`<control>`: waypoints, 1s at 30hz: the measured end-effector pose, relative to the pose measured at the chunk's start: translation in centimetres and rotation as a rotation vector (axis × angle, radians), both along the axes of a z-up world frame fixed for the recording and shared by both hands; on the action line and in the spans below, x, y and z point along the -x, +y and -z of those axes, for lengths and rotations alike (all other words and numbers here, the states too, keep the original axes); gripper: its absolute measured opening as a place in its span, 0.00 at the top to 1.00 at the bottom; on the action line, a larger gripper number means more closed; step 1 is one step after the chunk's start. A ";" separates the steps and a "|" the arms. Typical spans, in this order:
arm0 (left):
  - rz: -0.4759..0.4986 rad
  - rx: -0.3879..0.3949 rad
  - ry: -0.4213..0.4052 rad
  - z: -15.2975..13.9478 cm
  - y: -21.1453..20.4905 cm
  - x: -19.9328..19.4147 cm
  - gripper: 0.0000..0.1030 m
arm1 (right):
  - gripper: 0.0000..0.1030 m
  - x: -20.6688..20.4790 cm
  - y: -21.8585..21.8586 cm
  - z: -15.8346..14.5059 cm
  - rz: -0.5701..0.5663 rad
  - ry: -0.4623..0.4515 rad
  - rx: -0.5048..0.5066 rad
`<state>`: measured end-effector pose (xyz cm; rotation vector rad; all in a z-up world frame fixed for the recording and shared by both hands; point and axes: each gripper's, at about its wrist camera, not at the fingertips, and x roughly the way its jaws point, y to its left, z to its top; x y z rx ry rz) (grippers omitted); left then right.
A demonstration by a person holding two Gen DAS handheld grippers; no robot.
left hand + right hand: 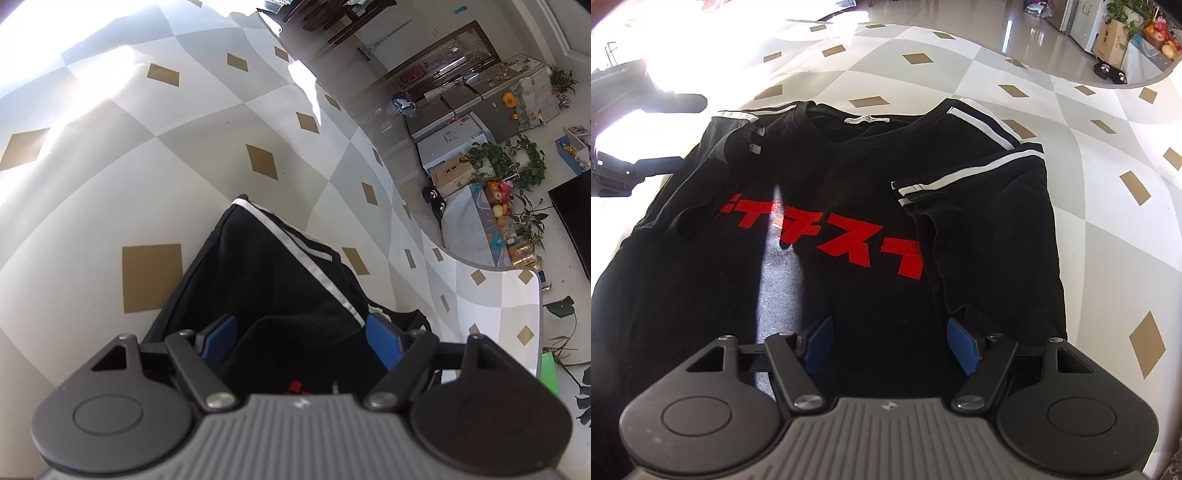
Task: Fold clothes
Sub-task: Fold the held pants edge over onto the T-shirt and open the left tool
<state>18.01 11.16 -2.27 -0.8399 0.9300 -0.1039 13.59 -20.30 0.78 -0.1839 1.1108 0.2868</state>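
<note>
A black T-shirt (849,177) with red lettering (849,240) and white shoulder stripes lies face up on the checkered tablecloth (1089,184). Both sleeves are folded inward over the chest. My right gripper (891,343) hovers open over the lower part of the shirt, with its blue pads (964,345) wide apart and nothing pinched. In the left wrist view, the left gripper (301,341) is also open, low over a striped, folded side of the shirt (280,280). Black fabric lies between its pads (218,343). A dark shape (639,166) by the shirt's left shoulder looks like the left gripper.
The cloth (184,147) has grey and white diamonds with tan squares, and strong glare falls on its far left. Past the table's rounded edge (480,264) are a glossy floor, cardboard boxes (450,175), potted plants (517,158) and fruit on a low counter.
</note>
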 end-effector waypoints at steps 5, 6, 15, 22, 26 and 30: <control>0.061 0.023 0.045 1.4 -1.7 0.5 0.24 | 0.33 0.0 0.1 0.0 -0.006 0.000 0.008; 0.074 0.011 0.043 1.3 -2.1 0.6 0.23 | 0.32 0.0 0.1 0.0 -0.008 0.000 0.009; 0.061 -0.048 0.031 -1.4 -1.9 1.8 0.20 | 0.36 -0.1 -0.5 -1.5 0.017 -0.022 -0.163; 0.068 -0.260 0.108 -3.3 -2.4 2.5 0.17 | 0.46 0.6 2.3 -2.4 -0.119 -0.085 -0.362; 0.116 -0.379 0.168 -3.6 -2.9 3.1 0.08 | 0.55 0.8 4.5 -1.9 -0.194 -0.101 -0.405; 0.102 -0.535 0.218 -4.0 -2.4 3.2 0.06 | 0.60 0.3 6.1 -1.1 -0.203 -0.093 -0.469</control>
